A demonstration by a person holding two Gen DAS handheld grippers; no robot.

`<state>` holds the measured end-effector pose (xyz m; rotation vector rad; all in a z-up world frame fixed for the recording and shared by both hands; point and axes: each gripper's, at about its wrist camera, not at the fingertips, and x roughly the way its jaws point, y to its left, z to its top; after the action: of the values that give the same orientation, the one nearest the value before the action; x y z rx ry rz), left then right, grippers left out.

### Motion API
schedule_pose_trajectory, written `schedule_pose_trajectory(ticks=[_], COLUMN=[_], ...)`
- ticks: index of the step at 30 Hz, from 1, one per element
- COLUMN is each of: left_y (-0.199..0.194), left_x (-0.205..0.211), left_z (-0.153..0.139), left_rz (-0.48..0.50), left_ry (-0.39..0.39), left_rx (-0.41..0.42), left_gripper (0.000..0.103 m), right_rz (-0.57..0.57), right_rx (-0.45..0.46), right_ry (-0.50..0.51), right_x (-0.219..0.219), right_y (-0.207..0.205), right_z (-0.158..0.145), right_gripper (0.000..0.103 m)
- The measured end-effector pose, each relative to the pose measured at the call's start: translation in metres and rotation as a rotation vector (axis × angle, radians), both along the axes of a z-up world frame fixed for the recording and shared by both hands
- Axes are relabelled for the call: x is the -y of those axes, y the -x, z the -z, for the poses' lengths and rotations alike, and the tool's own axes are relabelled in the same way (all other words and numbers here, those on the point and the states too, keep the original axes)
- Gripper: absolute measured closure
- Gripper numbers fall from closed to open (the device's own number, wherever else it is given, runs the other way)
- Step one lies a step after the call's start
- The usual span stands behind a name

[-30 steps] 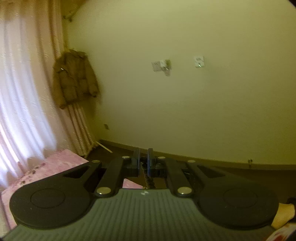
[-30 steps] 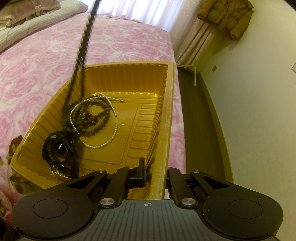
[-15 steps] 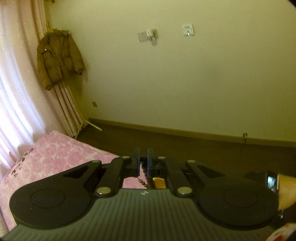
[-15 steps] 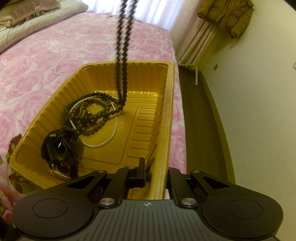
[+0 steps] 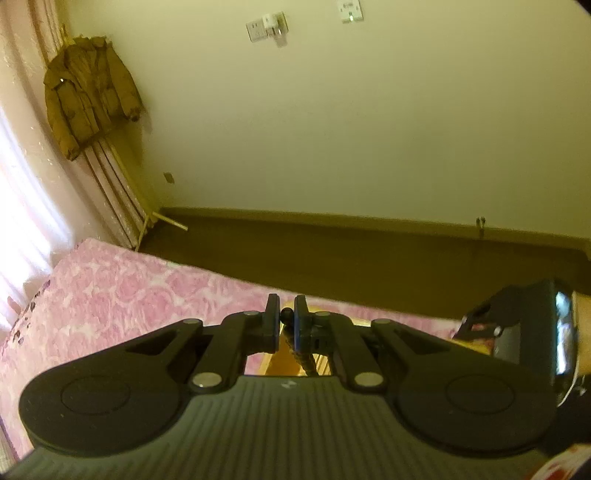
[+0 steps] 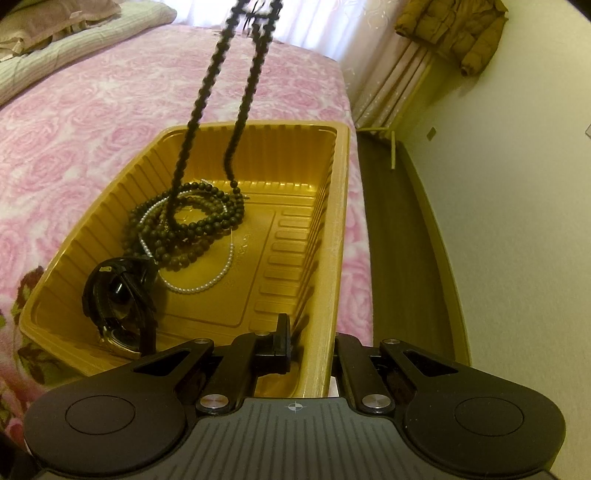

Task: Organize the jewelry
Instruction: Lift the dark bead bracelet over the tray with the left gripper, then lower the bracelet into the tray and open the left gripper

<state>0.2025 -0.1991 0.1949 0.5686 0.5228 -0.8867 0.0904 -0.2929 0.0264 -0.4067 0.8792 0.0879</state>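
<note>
My left gripper (image 5: 286, 321) is shut on a dark bead necklace (image 5: 301, 356) that hangs down from between its fingers. In the right wrist view the necklace (image 6: 207, 96) drops in two strands from above into a gold plastic tray (image 6: 341, 192), and its lower end lies coiled on the tray floor. A white pearl strand (image 6: 207, 286) and a black wristwatch (image 6: 118, 295) also lie in the tray. My right gripper (image 6: 312, 343) is shut on the tray's right wall near its front corner.
The tray rests on a pink rose-patterned bedspread (image 6: 74, 110) near the bed's right edge. Dark floor (image 6: 399, 240) and a cream wall lie to the right. A brown jacket (image 5: 88, 92) hangs by the curtains. Pillows (image 6: 55, 22) are at the far left.
My left gripper has tilted down and lowered, so the bed now shows. More of the dark necklace has piled into the tray and its hanging strands have swung right. The right gripper has not moved.
</note>
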Motion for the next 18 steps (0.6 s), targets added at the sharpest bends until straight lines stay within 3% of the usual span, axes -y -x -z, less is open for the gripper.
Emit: schedule_pose_trajectory(ticks=[7, 18], left_y=[-0.007, -0.01], left_x=[0.003, 0.018], left_z=[0.037, 0.075], left_rz=[0.019, 0.041], left_ry=[-0.1, -0.122], left_rx=[-0.031, -0.1], left_gripper=[0.097, 0.097], right_rz=[0.002, 0.002], right_rx=[-0.003, -0.005], right_ry=[-0.004, -0.004], right_x=[0.001, 0.002], right_y=[0.0, -0.001], right_z=[0.001, 0.001], right_gripper=[0.097, 0.097])
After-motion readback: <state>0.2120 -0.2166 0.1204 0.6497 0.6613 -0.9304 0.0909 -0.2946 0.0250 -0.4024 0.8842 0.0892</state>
